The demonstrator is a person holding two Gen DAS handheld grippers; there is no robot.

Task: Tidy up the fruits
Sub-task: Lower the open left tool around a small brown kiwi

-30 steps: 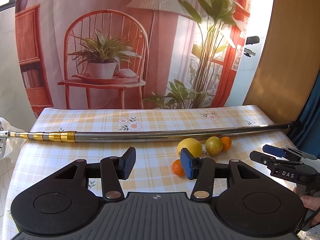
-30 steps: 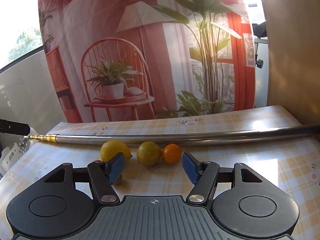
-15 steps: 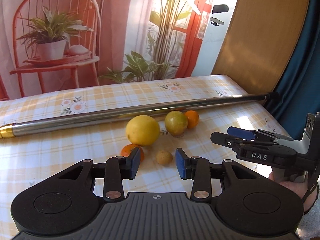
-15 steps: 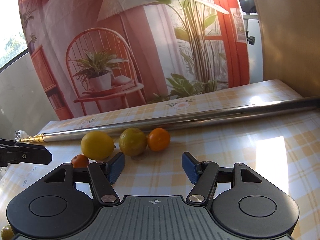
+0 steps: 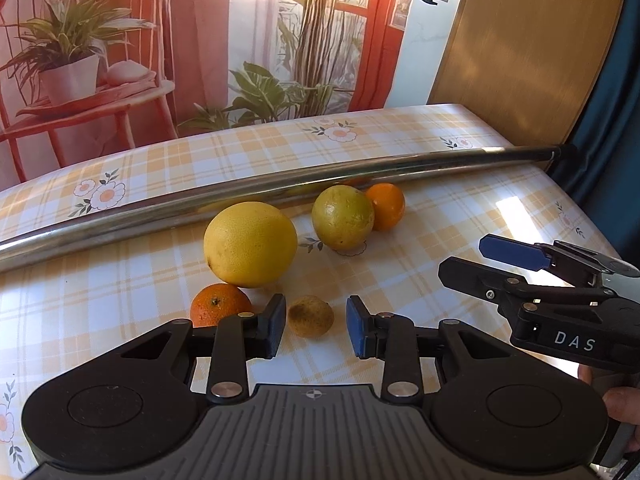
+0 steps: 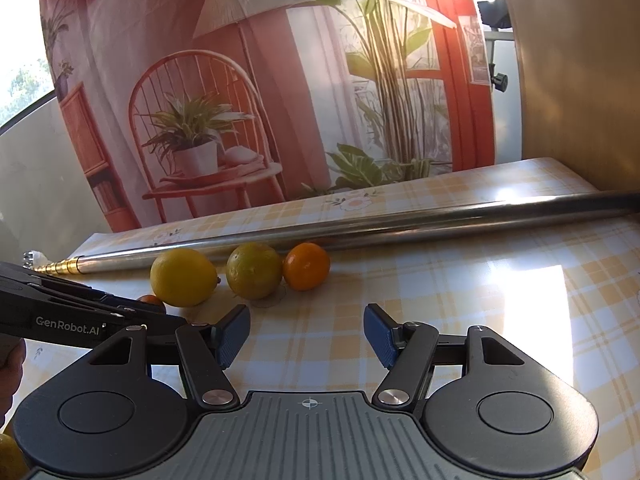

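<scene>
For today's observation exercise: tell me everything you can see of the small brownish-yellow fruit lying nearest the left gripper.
The small brownish-yellow fruit is roundish, dull and mottled, with a dark blotch on its left side, the smallest fruit there. It lies on the checked tablecloth, just ahead of the open left gripper, between the fingertips' line, untouched. A small orange sits to its left, apart; the large yellow fruit lies behind.

Checked table bears five citrus fruits and a metal pole.

**Behind and beneath the scene**

A long metal pole lies across the table, which is covered in an orange-checked floral cloth. Behind hangs a printed backdrop showing a red chair, potted plant and lamp. A wooden panel stands at the right, beside a dark blue curtain.
</scene>
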